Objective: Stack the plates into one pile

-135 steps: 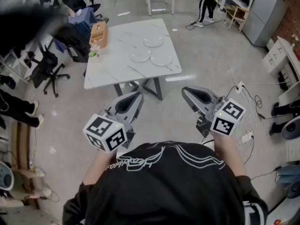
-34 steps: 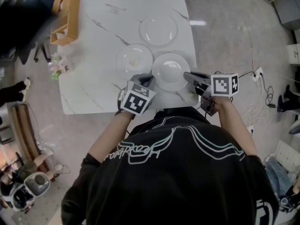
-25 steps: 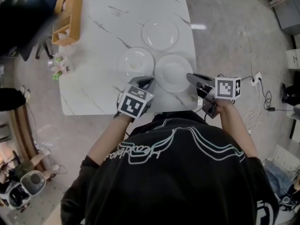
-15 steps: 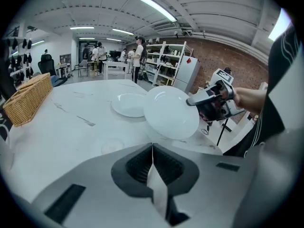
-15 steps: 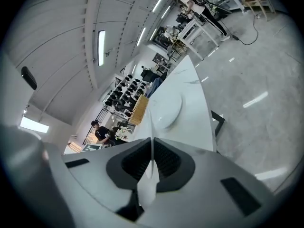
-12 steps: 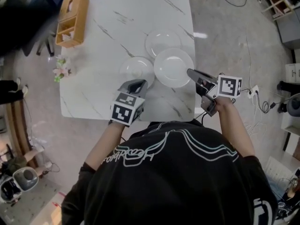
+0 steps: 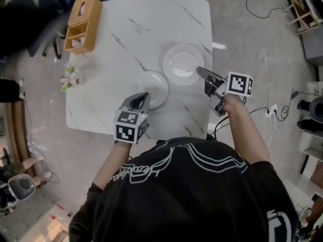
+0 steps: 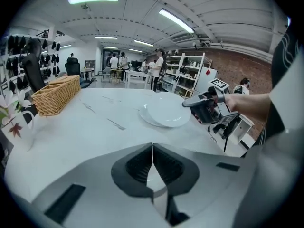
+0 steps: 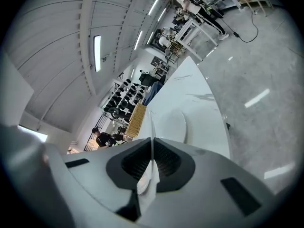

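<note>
My right gripper [image 7: 200, 70] is rolled on its side and shut on the near-right rim of a white plate [image 7: 179, 62]. That plate lies over a second white plate [image 8: 144, 113], whose rim peeks out at the left in the left gripper view. A third white plate [image 7: 155, 84] rests alone on the marble table [image 7: 111, 49]. My left gripper [image 7: 145, 95] hovers over that plate's near-left rim. Its jaws meet at the tips with nothing between them [image 8: 152, 146]. In the right gripper view the held rim shows edge-on between the jaws [image 9: 152, 141].
A wicker basket [image 7: 83, 24] stands at the table's far left corner, with a small flower sprig [image 7: 69, 77] at the left edge. The two overlapped plates sit close to the table's right edge. Cables run over the floor [image 7: 262, 110] on the right.
My right gripper carried its plate away from me and over the far plate. My left gripper slid left along the near rim of the lone plate, which stayed where it was.
</note>
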The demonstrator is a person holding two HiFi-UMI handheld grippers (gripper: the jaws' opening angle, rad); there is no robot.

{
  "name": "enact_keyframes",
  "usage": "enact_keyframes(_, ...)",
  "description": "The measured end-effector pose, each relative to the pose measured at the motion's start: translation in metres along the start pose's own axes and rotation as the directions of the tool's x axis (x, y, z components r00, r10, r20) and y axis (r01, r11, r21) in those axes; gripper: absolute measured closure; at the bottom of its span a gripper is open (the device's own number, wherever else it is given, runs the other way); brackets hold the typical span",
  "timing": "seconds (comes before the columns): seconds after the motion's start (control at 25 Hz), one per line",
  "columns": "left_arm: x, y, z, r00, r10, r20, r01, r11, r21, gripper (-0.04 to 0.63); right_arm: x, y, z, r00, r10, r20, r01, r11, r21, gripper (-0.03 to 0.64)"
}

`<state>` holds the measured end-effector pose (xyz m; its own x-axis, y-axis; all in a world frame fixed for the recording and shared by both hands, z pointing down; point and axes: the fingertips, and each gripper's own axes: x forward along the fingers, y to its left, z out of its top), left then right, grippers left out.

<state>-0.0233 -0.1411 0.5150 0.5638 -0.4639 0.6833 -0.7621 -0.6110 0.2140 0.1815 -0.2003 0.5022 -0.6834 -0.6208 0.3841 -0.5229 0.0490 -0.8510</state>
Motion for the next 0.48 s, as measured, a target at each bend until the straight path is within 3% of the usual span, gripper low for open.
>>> enact_keyframes(0.24,-0.004,0.011,-0.003,0.999,0.039,0.007,-0.039,0.998,-0.047,0.571,0.029,-0.008,0.014,0.999,0.031,-0.008,-0.030,0.999,0.039,0.580)
enact_keyframes(0.48,-0.006,0.020,-0.009,0.998,0.068,0.003,-0.067,0.995,-0.080,0.571,0.036,-0.022,0.021,1.000,0.004,-0.012,-0.004,0.998,0.065,0.580)
